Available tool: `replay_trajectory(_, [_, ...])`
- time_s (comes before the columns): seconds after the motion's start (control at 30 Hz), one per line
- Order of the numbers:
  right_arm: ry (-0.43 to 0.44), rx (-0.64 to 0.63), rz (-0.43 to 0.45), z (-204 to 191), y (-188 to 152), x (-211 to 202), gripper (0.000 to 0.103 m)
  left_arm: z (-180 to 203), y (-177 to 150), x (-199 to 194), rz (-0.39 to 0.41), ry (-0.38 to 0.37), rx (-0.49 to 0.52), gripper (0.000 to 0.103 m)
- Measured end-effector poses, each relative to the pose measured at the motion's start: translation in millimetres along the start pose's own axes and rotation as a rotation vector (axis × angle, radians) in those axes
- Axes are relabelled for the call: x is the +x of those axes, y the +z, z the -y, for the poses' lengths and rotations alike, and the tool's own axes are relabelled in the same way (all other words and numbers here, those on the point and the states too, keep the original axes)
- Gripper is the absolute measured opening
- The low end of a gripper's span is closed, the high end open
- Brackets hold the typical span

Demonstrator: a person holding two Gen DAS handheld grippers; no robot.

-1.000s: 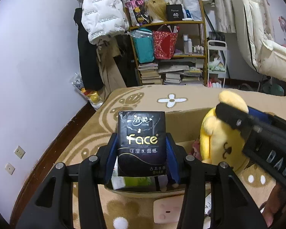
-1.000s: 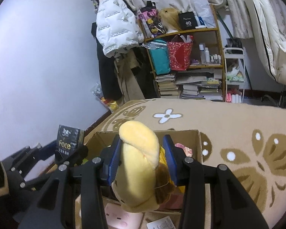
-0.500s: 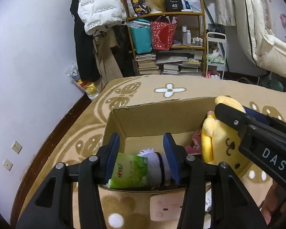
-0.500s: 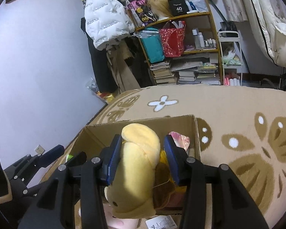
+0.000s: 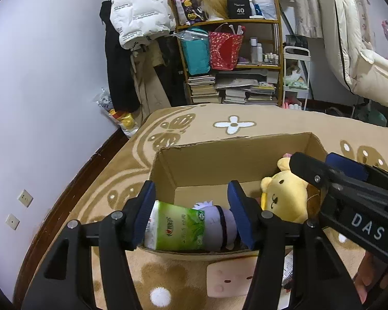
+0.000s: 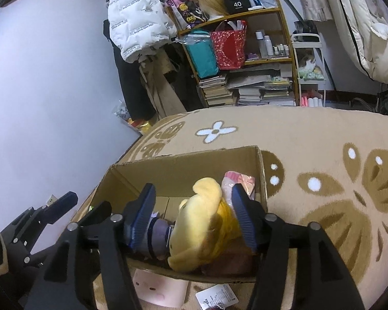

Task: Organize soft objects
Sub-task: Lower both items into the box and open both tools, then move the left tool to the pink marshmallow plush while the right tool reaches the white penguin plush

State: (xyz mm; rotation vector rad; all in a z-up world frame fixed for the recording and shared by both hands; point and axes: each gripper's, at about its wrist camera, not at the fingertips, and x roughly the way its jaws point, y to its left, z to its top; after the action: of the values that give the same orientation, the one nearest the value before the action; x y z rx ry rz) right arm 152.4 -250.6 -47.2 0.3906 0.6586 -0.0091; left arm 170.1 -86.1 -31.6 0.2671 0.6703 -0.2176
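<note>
The box [image 5: 219,160] is matt brown cardboard. The bear [image 5: 287,196] is fuzzy yellow plush. The tissue pack [image 5: 178,228] has glossy green plastic wrap. The blanket [image 6: 323,139] is nappy beige cloth.

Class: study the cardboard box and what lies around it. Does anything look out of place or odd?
Yes. A pink pig-faced soft item and a printed white tag lie on the rug outside the cardboard box, while the yellow plush and green tissue pack are inside.
</note>
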Motion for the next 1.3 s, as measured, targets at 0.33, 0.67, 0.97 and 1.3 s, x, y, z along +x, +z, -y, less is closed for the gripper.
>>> replay_trajectory(0.33, [-0.039, -0.051, 0.028, -10.9, -2.4, -16.2, 0.088, -12.5, -1.5, -20.5, 0.001, 0.018, 0.005, 0.072])
replay_trajectory(0.67, [-0.038, -0.071, 0.050, -18.0, -9.7, -44.1, 0.103, -24.6, -4.4, -42.0, -0.001, 0.021, -0.023, 0.087])
replay_trajectory(0.97, [-0.067, -0.061, 0.029, -14.9, -18.9, -59.6, 0.103, -33.8, -12.7, -60.0, -0.006, 0.030, -0.043, 0.096])
replay_trajectory(1.3, [-0.076, -0.071, 0.011, -19.1, -30.8, -74.7, 0.103, -39.7, -27.6, -70.5, -0.039, 0.044, -0.056, 0.100])
